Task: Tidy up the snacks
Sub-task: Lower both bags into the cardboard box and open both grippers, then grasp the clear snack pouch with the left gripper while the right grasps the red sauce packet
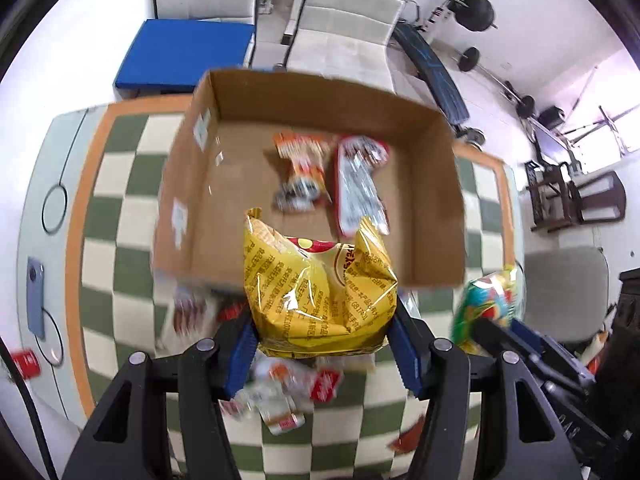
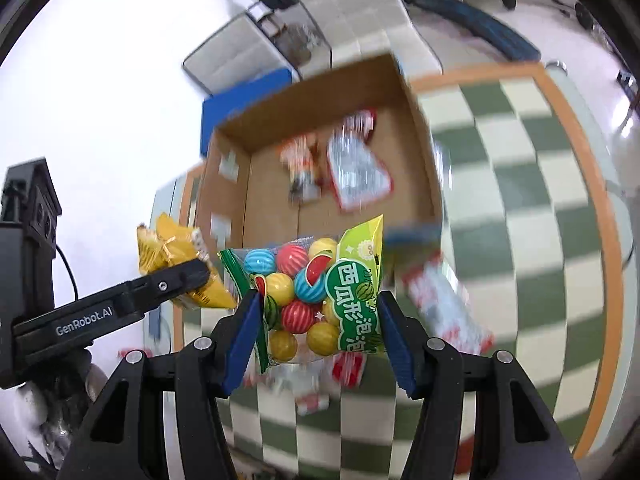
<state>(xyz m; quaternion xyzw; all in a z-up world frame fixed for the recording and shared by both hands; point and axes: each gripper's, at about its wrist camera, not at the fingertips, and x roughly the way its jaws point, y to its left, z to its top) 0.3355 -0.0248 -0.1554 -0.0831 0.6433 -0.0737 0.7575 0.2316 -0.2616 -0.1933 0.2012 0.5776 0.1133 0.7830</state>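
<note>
Closest in on the left wrist view, the left gripper (image 1: 322, 344) has its two blue-padded fingers clamped on the lower end of a crinkled yellow foil snack bag with red print (image 1: 320, 292), holding it up in the air above the table. Over on the right wrist view, the right gripper (image 2: 316, 320) is squeezing a clear-and-green plastic packet of striped, watermelon-patterned gumballs (image 2: 310, 300) between its blue pads, also lifted off the surface. Each tool shows up in the other's camera: the gumball packet sits at the right edge of the left view, the yellow bag at the left of the right view, so the two are side by side and apart.

Beneath both grippers, blurred by motion, a scatter of small red-and-white snack packets (image 1: 280, 396) lies on the green-and-cream checkered tablecloth with an orange border (image 1: 120, 216). One more red-and-white packet (image 2: 444, 308) lies just right of the right gripper.

Just beyond, an open brown cardboard box (image 1: 200, 184) stands on the cloth. Inside, on its floor, lie two packets side by side: an orange-and-white wrapper (image 1: 300, 172) on the left and a red-edged silver pouch (image 1: 358, 184) on the right.

At the table's left margin rest a blue phone-like slab (image 1: 35, 296) and a small red can (image 1: 26, 364). Farther back stand white padded chairs (image 1: 348, 12), a blue cushion (image 1: 184, 54) and a weight bench with barbell plates (image 1: 472, 12).
</note>
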